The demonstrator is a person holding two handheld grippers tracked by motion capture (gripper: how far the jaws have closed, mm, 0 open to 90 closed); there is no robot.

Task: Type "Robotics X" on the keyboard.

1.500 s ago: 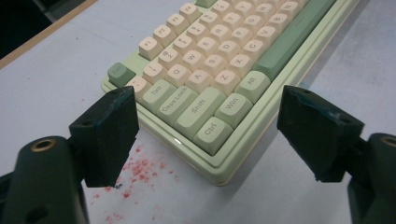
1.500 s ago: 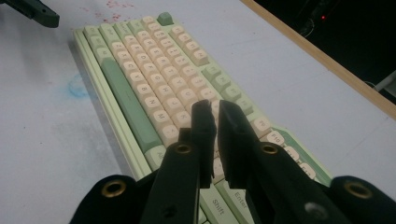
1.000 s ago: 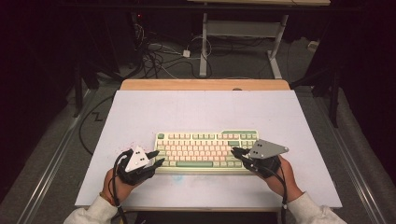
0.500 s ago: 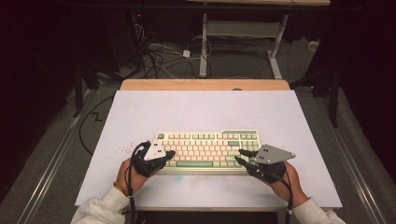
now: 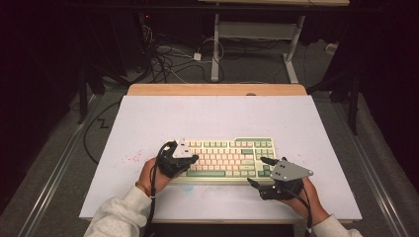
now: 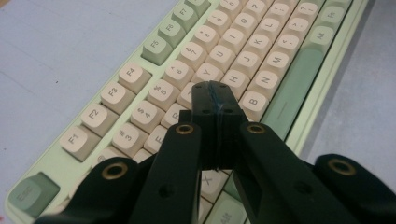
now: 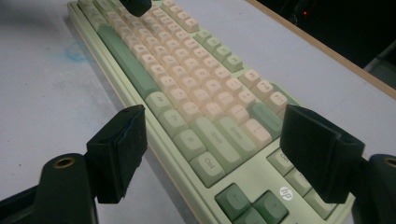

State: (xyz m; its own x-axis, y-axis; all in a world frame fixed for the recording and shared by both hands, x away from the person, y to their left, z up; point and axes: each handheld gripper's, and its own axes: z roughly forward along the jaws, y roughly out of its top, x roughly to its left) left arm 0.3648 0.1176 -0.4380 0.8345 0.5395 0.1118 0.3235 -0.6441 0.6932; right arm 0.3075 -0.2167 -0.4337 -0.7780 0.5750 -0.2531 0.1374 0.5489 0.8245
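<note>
the table (image 5: pixel 148 128) carries a pale lavender-white mat, with a strip of bare wood along the far edge and faint reddish specks near my left hand. the keyboard (image 5: pixel 225 159) lies flat on the near half of that mat, roughly centred, its long side parallel to the near edge. it has a pale green case, cream letter keys and darker green modifier keys and space bar.

my left gripper (image 5: pixel 190 160) sits over the left end of the keyboard, held in my left hand (image 5: pixel 150 173). in the left gripper view the left gripper (image 6: pixel 215 95) has its jaws pressed together pad to pad, with nothing between them. the joined tips hover above the cream keys near g and h; i cannot tell whether they touch a key.

my right gripper (image 5: pixel 261 172) is at the right end of the keyboard, near its front corner, held in my right hand (image 5: pixel 306 197). its jaws have just been opening. in the right gripper view the right gripper (image 7: pixel 212 140) stands wide, one pad over the mat in front of the keyboard and the other over the keys by the arrow cluster. the keyboard's right end lies between the pads, and neither pad presses on it.
</note>
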